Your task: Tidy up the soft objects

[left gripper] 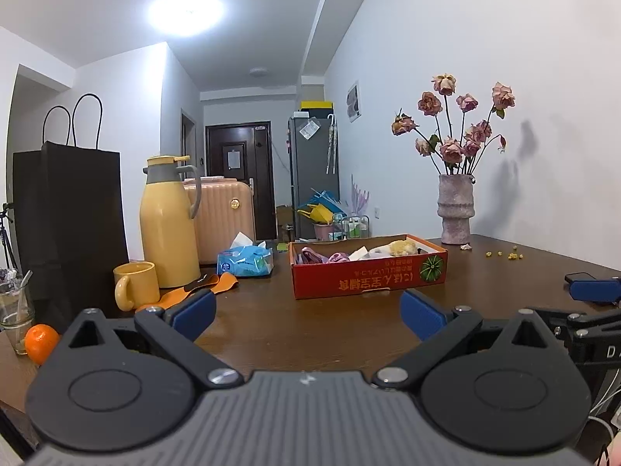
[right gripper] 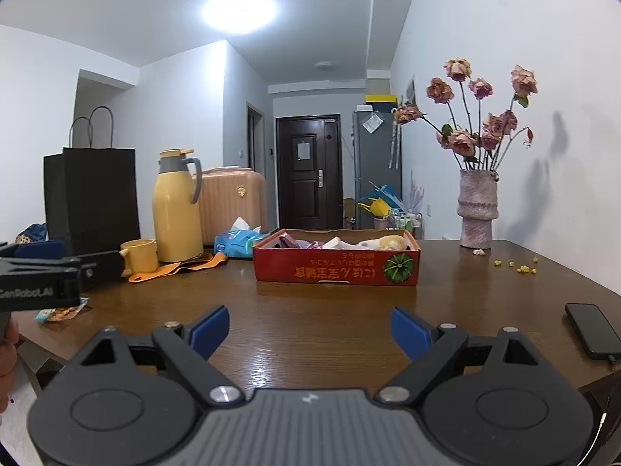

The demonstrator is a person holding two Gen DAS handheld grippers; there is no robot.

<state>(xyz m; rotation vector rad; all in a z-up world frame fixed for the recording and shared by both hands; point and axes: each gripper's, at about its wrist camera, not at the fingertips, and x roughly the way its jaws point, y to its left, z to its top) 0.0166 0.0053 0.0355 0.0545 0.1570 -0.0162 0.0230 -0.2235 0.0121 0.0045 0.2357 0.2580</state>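
Observation:
A shallow red cardboard box (left gripper: 368, 275) stands on the brown table (left gripper: 310, 334), also in the right wrist view (right gripper: 336, 268). It holds several soft items: pink cloth (left gripper: 310, 256), white pieces and a yellow plush (left gripper: 403, 247). An orange and brown cloth strap (left gripper: 202, 287) lies on the table by the yellow mug, also seen in the right wrist view (right gripper: 182, 268). My left gripper (left gripper: 306, 316) is open and empty, low over the table, short of the box. My right gripper (right gripper: 310, 330) is open and empty, also short of the box.
A yellow thermos (left gripper: 169, 221), a yellow mug (left gripper: 136, 285), a black paper bag (left gripper: 70, 229), a blue tissue pack (left gripper: 244, 260), a glass (left gripper: 15, 310) and an orange (left gripper: 40, 343) stand at the left. A vase of roses (left gripper: 456, 209) stands at the back right. A black phone (right gripper: 592, 336) lies at the right edge.

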